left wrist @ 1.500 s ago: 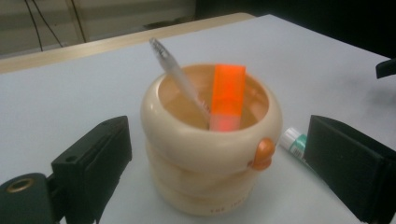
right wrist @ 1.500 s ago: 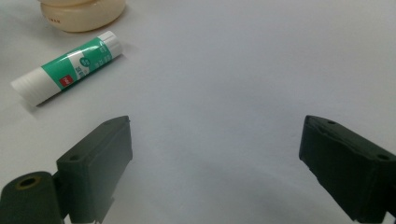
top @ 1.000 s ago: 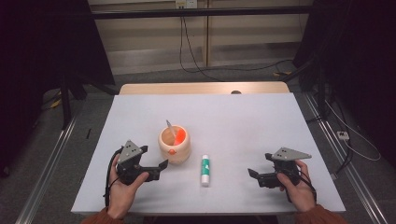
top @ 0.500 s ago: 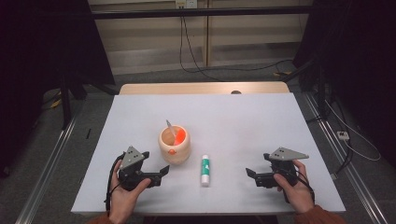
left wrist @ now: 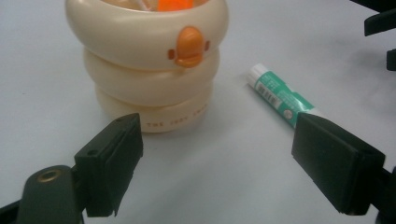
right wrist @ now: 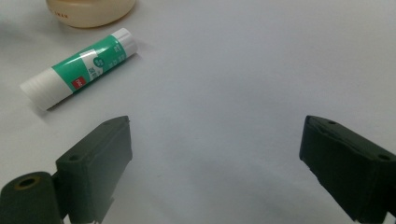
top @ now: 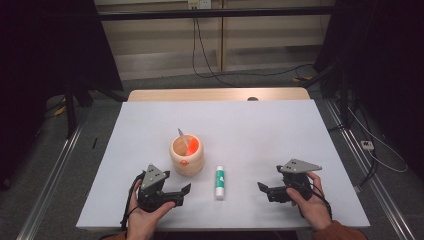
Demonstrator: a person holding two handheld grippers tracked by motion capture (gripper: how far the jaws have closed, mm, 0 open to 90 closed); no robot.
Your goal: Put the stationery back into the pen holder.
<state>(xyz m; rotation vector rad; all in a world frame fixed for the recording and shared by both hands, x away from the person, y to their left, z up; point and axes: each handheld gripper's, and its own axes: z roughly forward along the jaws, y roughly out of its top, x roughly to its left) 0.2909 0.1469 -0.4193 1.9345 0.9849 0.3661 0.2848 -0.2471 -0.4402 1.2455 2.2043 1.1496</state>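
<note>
While both grippers [top: 186,190] [top: 262,188] gape empty — the left narrowing — duck cup [top: 187,154] holds pens.

The white worktop [top: 250,130] carries a cream duck-faced pot [top: 186,155] standing upright near its middle and a green-and-white glue stick [top: 219,181] lying flat just beside the pot, not touching it.

Duck cup [left wrist: 149,70]: smooth plastic, soft sheen. Glue stick [right wrist: 79,67]: glossy label, white plastic cap. Table [top: 260,135]: matt white. Gripper pads [left wrist: 112,163]: matt black plastic.
</note>
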